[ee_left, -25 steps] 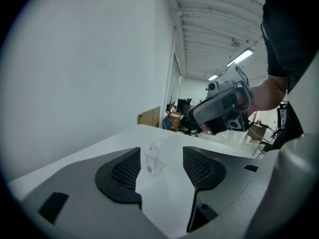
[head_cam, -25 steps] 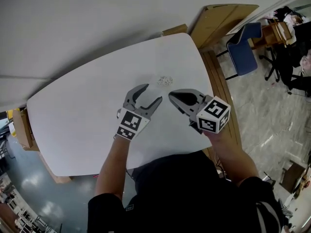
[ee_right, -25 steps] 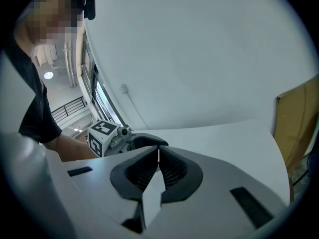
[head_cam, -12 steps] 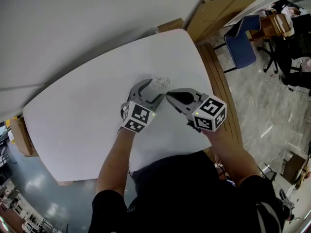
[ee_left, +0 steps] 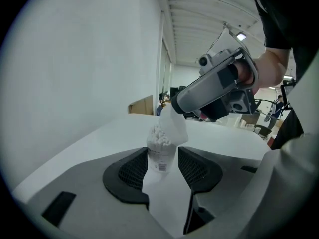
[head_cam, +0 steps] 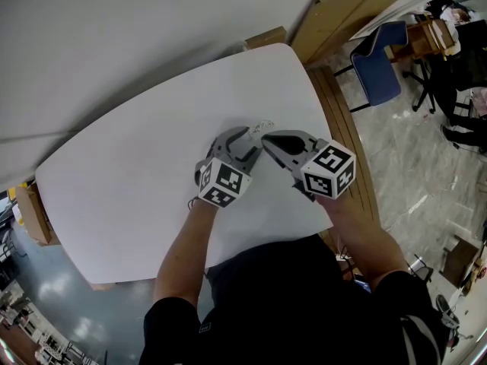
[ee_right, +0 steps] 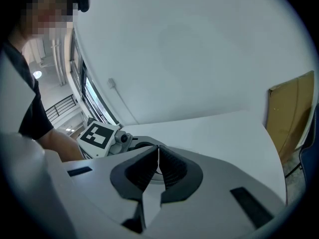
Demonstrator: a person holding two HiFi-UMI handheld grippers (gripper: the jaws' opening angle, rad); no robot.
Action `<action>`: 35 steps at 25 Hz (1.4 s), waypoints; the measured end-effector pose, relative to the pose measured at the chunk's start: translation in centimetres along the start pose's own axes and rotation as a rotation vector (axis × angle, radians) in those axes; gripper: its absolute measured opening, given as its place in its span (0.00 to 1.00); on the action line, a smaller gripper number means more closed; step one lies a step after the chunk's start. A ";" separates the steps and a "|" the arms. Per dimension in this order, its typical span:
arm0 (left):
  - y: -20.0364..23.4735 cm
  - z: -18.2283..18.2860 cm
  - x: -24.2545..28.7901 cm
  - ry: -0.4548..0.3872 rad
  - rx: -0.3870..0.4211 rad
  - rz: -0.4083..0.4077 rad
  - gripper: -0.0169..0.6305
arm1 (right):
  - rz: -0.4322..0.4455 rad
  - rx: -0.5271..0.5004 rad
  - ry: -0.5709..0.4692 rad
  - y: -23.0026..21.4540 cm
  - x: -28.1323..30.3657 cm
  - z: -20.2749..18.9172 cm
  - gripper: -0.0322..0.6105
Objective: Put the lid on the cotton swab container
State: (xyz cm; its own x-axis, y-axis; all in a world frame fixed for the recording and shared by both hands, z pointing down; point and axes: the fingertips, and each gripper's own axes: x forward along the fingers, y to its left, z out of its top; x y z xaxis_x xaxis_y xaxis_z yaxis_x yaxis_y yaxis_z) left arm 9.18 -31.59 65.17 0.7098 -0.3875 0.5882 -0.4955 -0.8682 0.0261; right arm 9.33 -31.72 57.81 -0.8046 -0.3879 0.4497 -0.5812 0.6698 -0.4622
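Observation:
A small clear cotton swab container (ee_left: pixel 160 151) stands upright on the white table (head_cam: pixel 129 173), with swab heads showing at its open top (head_cam: pixel 263 125). My left gripper (ee_left: pixel 163 157) (head_cam: pixel 249 138) has a jaw on each side of it; the jaws are closing and the pads meet its walls. My right gripper (head_cam: pixel 268 137) (ee_right: pixel 158 156) is shut on the thin translucent lid (ee_left: pixel 174 125). The lid hangs tilted just above the container's mouth, touching its right rim. In the right gripper view the lid shows only as a thin edge between the jaws.
The table's right edge (head_cam: pixel 335 150) runs close beside the right gripper. Beyond it stand a leaning cardboard sheet (head_cam: pixel 346 21) and a blue chair (head_cam: pixel 384 63). A cardboard box (head_cam: pixel 30 204) sits at the table's left. A plain white wall (ee_left: pixel 75 59) lies behind the table.
My left gripper moved forward and right until its jaws came around the container, and they narrowed. The right gripper brought the lid left, over the container.

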 end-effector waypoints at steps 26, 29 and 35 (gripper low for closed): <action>-1.6 0.5 0.7 -0.001 -0.053 0.016 0.30 | -0.163 -0.180 0.220 -2.7 1.2 -0.9 0.07; -1.6 0.7 0.6 0.001 -0.072 0.022 0.30 | -0.166 -0.161 0.213 -2.7 1.1 -0.8 0.07; -1.5 1.2 -1.7 -0.006 -0.135 0.057 0.29 | -0.143 -0.115 0.196 -2.7 0.8 -0.8 0.07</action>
State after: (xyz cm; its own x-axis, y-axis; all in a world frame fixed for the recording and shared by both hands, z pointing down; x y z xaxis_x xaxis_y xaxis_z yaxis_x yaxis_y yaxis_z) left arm 9.38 -29.98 63.15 0.6816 -0.4372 0.5868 -0.5978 -0.7952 0.1019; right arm 10.36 -33.33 59.95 -0.6696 -0.3615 0.6489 -0.6608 0.6888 -0.2981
